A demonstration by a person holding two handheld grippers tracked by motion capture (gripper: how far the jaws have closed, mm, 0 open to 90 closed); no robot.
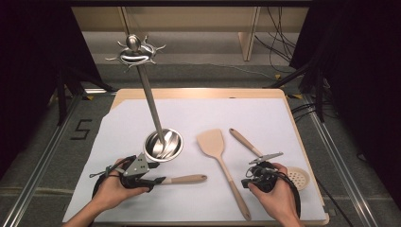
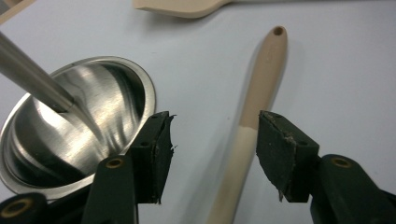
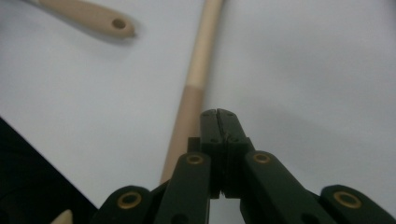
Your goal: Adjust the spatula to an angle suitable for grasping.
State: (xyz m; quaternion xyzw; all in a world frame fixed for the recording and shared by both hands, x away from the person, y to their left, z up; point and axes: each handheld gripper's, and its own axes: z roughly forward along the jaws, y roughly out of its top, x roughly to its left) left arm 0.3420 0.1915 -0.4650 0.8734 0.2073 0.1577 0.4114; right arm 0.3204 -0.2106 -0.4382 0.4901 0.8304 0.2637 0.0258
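Observation:
A steel utensil stand (image 1: pixel 163 144) has a bowl-shaped base and a tall pole topped with hooks (image 1: pixel 135 49). Just right of its base (image 2: pixel 79 126), a tan utensil handle (image 1: pixel 187 179) lies on the white mat. My left gripper (image 1: pixel 158 180) is open, and this handle (image 2: pixel 261 79) passes between its jaws (image 2: pixel 215 128) with a gap on each side. The person's hand hides the utensil's head. A beige spatula (image 1: pixel 213 142) lies mid-table. My right gripper (image 1: pixel 246 182) is shut and empty (image 3: pixel 218 114), right beside the spatula's handle (image 3: pixel 196 79).
A slotted skimmer (image 1: pixel 298 177) lies at the right with its handle (image 1: pixel 243 139) pointing away, partly under the right hand. The white mat (image 1: pixel 236 113) covers a wooden table (image 1: pixel 198 93). Metal rails run along both sides.

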